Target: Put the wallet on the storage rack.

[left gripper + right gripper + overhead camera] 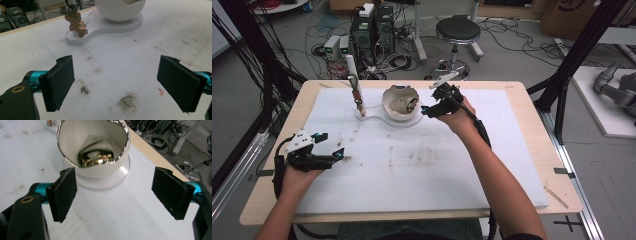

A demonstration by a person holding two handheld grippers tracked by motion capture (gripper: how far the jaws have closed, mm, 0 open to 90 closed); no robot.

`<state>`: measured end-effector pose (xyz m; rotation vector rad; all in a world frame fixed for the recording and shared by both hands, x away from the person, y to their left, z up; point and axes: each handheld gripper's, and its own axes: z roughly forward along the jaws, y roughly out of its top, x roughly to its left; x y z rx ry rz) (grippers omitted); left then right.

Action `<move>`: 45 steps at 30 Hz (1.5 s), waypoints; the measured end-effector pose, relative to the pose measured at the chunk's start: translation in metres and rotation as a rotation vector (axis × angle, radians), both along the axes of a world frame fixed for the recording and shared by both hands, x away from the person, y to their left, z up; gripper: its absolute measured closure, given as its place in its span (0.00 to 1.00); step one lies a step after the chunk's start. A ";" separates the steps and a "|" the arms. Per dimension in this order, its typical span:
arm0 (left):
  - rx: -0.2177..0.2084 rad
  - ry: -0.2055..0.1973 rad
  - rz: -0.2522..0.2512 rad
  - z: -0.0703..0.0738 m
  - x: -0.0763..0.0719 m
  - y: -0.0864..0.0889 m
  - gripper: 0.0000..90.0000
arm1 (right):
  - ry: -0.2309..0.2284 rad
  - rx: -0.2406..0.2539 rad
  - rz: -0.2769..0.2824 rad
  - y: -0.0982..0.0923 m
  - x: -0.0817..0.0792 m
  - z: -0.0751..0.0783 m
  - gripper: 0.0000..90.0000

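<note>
bowl (401, 103) sits on its white stand (377, 120) at far middle of bench (522, 150) with gold bits and cloth already inside, right claw (432, 102) wide and empty just beside it, left claw (334, 156) wide, idle, well apart; drop-off looks done.

Counted on the table (532, 150): one white mat (437, 165), one white base plate (404, 121), one white bowl (400, 102) seated on that plate, and one brown figure-shaped pendant (76, 25) hung on one upright stand (351, 70). Inside the bowl one folded white cloth (97, 146) is recorded, with several small gold-coloured pieces (96, 160) whose number cannot be established. Two hand-held grippers are counted, the left gripper (339, 154) and the right gripper (428, 111), each with two black jaws. Behind the table, one round stool (457, 30) is noted.
</note>
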<state>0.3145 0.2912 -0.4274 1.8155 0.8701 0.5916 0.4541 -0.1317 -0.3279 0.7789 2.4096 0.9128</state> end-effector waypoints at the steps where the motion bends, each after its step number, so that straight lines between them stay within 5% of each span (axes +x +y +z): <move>1: 0.000 0.001 -0.006 0.000 0.001 -0.001 0.16 | -0.016 0.016 -0.005 -0.005 -0.003 0.000 0.23; 18: -0.004 -0.008 -0.039 0.001 0.018 -0.018 0.16 | -0.061 0.121 -0.074 -0.084 -0.047 -0.010 0.23; 45: -0.019 -0.006 -0.045 0.001 0.019 -0.025 0.16 | -0.074 0.308 -0.201 -0.160 -0.090 -0.072 0.23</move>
